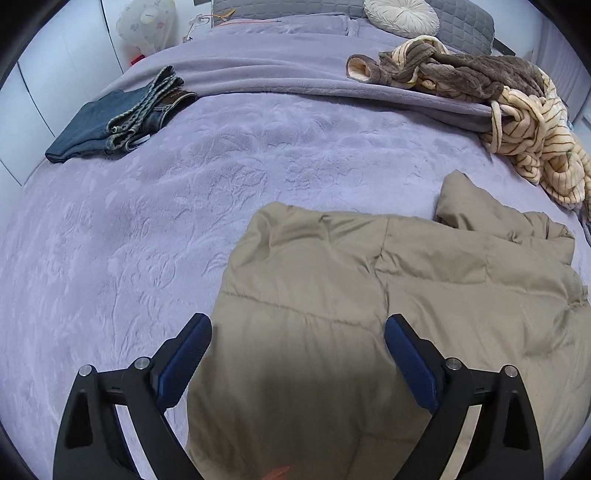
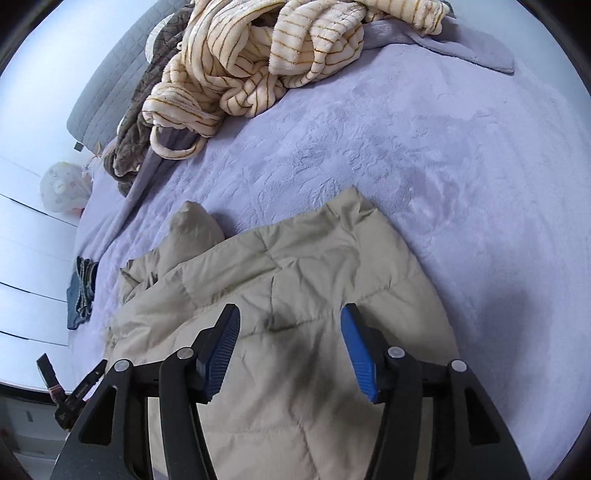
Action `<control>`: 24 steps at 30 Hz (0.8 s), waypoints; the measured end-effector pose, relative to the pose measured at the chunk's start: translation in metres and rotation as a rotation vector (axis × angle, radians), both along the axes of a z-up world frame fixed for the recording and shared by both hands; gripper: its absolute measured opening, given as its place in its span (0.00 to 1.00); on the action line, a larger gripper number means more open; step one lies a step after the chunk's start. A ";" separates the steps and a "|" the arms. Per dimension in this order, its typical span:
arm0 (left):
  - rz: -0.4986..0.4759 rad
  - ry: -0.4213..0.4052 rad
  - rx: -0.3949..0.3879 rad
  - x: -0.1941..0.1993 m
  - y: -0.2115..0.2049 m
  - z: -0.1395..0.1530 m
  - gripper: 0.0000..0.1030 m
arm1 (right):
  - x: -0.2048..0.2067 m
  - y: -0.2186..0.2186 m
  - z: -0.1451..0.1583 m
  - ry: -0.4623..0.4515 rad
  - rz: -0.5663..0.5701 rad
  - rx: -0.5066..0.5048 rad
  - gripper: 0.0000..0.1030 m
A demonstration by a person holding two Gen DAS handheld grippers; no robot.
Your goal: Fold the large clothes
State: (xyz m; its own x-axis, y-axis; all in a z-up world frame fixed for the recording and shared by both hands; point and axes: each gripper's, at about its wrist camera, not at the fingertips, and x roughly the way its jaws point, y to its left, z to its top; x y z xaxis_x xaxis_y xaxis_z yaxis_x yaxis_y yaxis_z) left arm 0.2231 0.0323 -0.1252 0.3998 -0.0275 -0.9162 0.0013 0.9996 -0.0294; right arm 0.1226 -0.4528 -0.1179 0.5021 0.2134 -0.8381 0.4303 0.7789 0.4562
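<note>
Beneath my blue-padded black left gripper (image 1: 297, 347), a tan quilted jacket (image 1: 388, 295) covers a lavender leaf-embossed bedspread (image 1: 129, 240). Upper left: dark blue folded jeans (image 1: 92, 129). Upper right: a cream robe with mustard stripes (image 1: 535, 147), brown fleece alongside.

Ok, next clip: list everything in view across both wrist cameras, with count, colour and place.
Padded jacket: one, beige, near edge of bed, below both grippers.
Jeans: one, blue, folded, far left.
Striped fleece garment: one, cream with tan stripes, heaped far right.
Brown fleece garment: one, brown, tangled with the striped one.
Bedspread: one, lilac, under everything.
Round cushion: one, white, at headboard.
Left gripper: one, black with blue pads, open.
Right gripper: one, same, open.
</note>
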 end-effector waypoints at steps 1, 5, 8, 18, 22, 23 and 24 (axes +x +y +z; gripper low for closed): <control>0.004 0.004 -0.003 -0.008 0.001 0.006 0.93 | -0.006 0.004 0.002 -0.001 0.001 0.011 0.66; 0.016 0.039 -0.044 -0.035 -0.001 0.013 1.00 | -0.032 0.018 0.008 -0.002 0.007 0.045 0.77; 0.008 0.062 -0.043 -0.054 -0.005 0.016 1.00 | -0.057 0.026 0.010 0.000 -0.004 0.093 0.77; 0.024 0.133 -0.076 -0.104 -0.001 0.012 1.00 | -0.119 0.042 -0.002 0.029 -0.043 0.195 0.89; 0.038 0.152 -0.089 -0.117 0.004 0.008 1.00 | -0.136 0.049 -0.013 0.056 -0.055 0.222 0.89; 0.043 0.159 -0.094 -0.119 0.006 0.006 1.00 | -0.137 0.050 -0.016 0.064 -0.059 0.230 0.93; 0.049 0.165 -0.098 -0.121 0.008 0.004 1.00 | -0.139 0.051 -0.020 0.072 -0.066 0.243 1.00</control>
